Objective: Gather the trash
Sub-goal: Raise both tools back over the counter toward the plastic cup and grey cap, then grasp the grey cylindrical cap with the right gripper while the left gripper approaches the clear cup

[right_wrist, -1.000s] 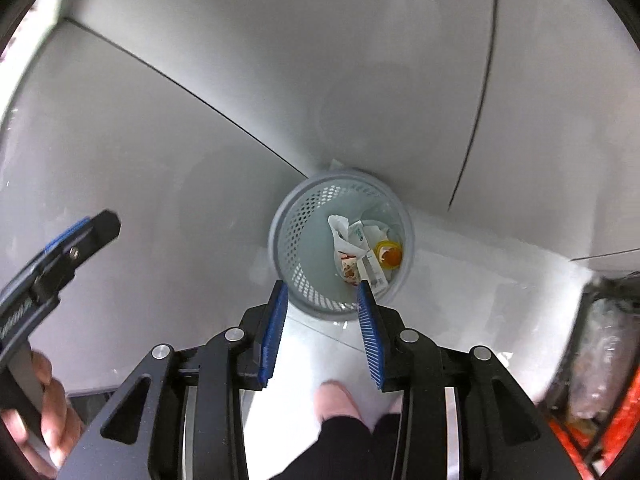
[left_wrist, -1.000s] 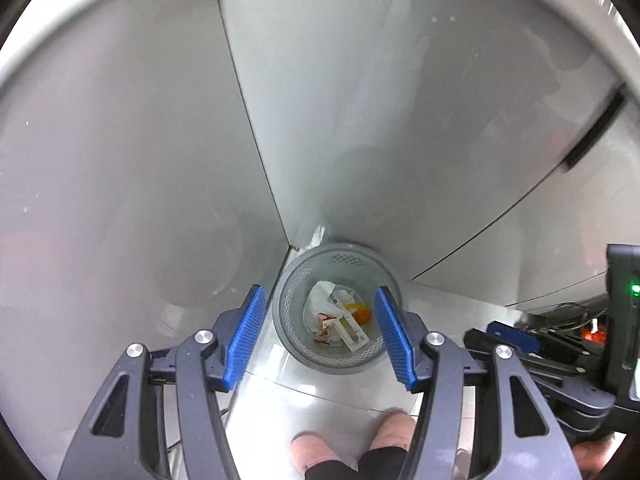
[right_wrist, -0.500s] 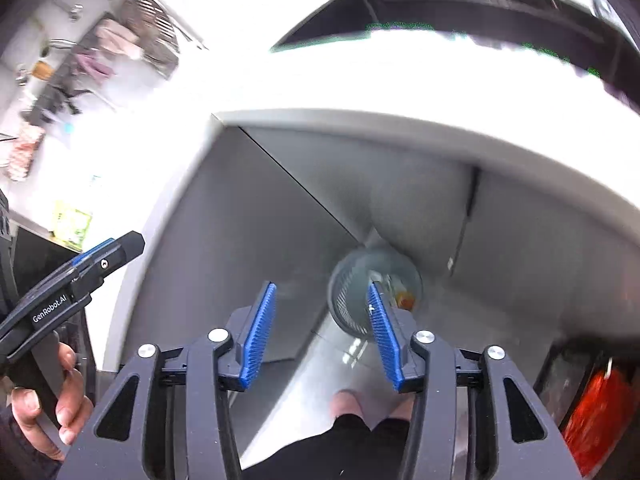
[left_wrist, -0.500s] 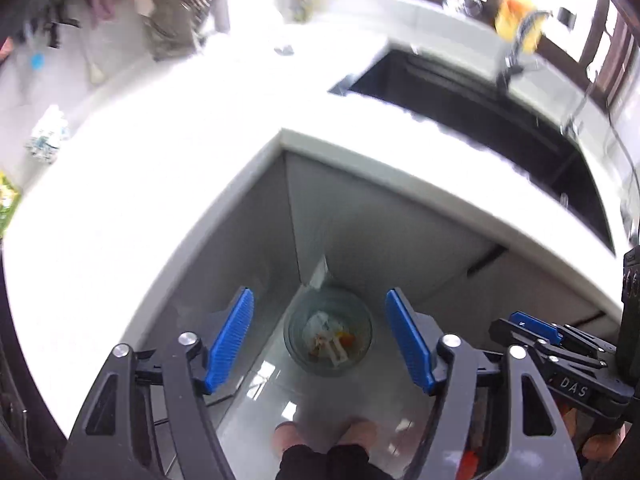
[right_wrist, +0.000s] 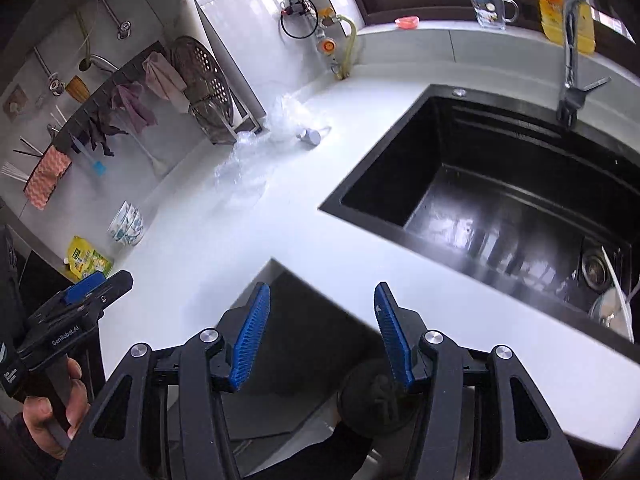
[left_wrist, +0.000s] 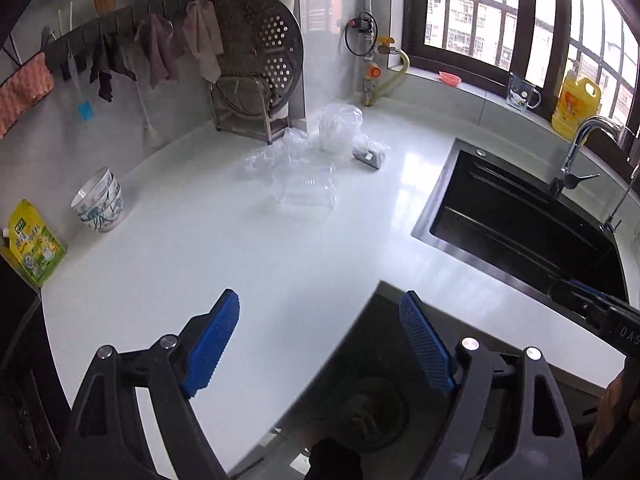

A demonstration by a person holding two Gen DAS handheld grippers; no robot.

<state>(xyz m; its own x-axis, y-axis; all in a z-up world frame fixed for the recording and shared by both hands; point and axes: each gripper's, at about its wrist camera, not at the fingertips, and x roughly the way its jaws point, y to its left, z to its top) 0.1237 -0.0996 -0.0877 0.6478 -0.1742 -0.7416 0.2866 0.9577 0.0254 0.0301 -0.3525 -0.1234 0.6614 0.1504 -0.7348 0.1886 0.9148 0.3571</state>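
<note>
Clear plastic trash lies at the back of the white counter [left_wrist: 280, 264]: a clear plastic box [left_wrist: 306, 191], crumpled film [left_wrist: 276, 154], a clear bag [left_wrist: 340, 130] and a small grey wrapped piece [left_wrist: 370, 156]. The same pile shows in the right wrist view [right_wrist: 256, 160]. The trash bin [left_wrist: 368, 404] stands on the floor below the counter corner, dim; it also shows in the right wrist view [right_wrist: 376, 396]. My left gripper [left_wrist: 320, 344] is open and empty above the counter edge. My right gripper [right_wrist: 320, 334] is open and empty above the corner.
A black sink [left_wrist: 520, 224] with a faucet [left_wrist: 576, 156] takes the right side. Stacked bowls [left_wrist: 98, 206] and a yellow-green pouch [left_wrist: 34, 254] sit at the left. A steamer rack [left_wrist: 256, 80] stands at the back, cloths [left_wrist: 160, 52] hang on the wall, an oil jug [left_wrist: 576, 104] sits on the sill.
Both grippers rose from over the bin and tilted up; the view went from the bin on the floor to the counter top and sink. Both stay open and empty.
</note>
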